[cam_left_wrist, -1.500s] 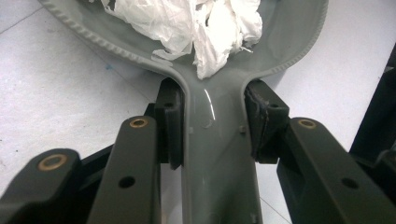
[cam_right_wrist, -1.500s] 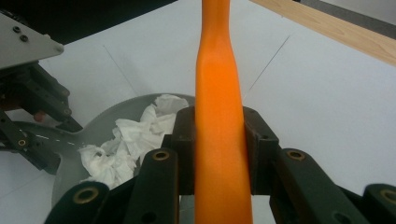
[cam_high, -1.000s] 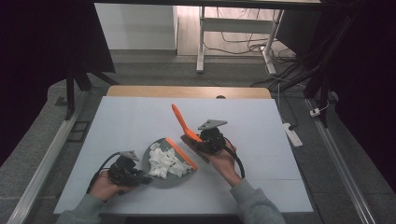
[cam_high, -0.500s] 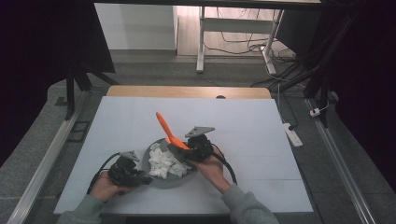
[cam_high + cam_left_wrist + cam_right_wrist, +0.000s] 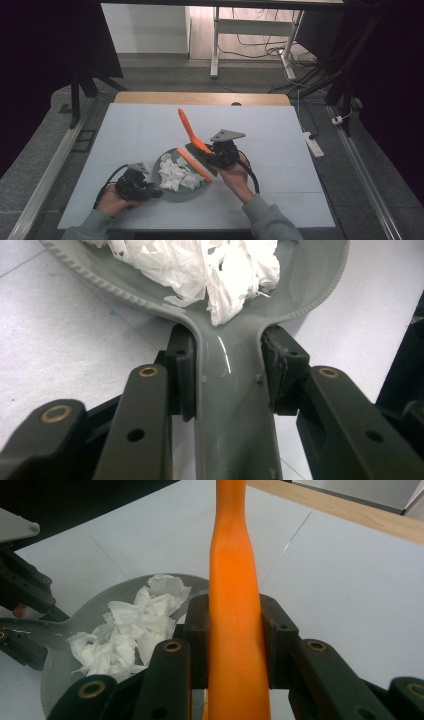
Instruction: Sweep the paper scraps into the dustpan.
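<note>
Both grippers grip: my left gripper (image 5: pixel 227 377) pinches the grey dustpan (image 5: pixel 172 192), my right gripper (image 5: pixel 235 630) the orange brush (image 5: pixel 192 135) (white table (image 5: pixel 280 145), dark room).

White table (image 5: pixel 280 130) with a bare wooden strip (image 5: pixel 200 98) along its far edge (a small dark notch in it), bearing near the front a grey dustpan (image 5: pixel 169 192), flat on the top and heaped with crumpled white paper (image 5: pixel 176 175), the rest of the sheet plain.
</note>
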Demonstrator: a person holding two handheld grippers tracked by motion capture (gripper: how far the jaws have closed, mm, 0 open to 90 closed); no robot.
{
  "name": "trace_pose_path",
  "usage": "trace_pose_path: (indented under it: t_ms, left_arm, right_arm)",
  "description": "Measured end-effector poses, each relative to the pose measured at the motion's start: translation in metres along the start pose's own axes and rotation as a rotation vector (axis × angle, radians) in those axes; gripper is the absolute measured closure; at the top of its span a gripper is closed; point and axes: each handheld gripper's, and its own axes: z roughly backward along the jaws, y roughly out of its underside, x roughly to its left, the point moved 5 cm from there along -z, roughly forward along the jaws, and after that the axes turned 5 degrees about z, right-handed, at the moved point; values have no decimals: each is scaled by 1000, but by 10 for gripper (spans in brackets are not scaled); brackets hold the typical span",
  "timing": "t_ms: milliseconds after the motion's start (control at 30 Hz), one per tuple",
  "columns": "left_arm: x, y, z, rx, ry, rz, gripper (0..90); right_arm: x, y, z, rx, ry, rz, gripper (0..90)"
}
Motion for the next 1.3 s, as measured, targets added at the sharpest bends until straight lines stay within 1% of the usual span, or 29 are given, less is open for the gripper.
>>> trace_pose_path:
  t_ms: [200, 400, 700, 967, 1133, 1233, 1300]
  left_arm:
    - [0, 0, 0, -9, 6, -4, 614]
    - [1, 0, 0, -11, 7, -4, 615]
    - [2, 0, 2, -24, 6, 3, 615]
    - [1, -1, 8, -74, 3, 11, 616]
    - [-1, -3, 13, -112, -10, 23, 616]
    - [-2, -4, 15, -132, -19, 27, 615]
    - [-3, -5, 17, -150, -19, 37, 615]
  right_arm:
    - [-7, 0, 7, -13, 9, -17, 699]
    - [-13, 2, 12, -20, 15, -21, 699]
    - [-21, 8, 19, -12, 23, -35, 699]
    - [-27, 11, 28, -24, 34, -37, 699]
    - [-32, 13, 40, -46, 37, -42, 699]
    - [-33, 14, 46, -60, 35, -38, 699]
    - [-34, 15, 51, -71, 30, -34, 699]
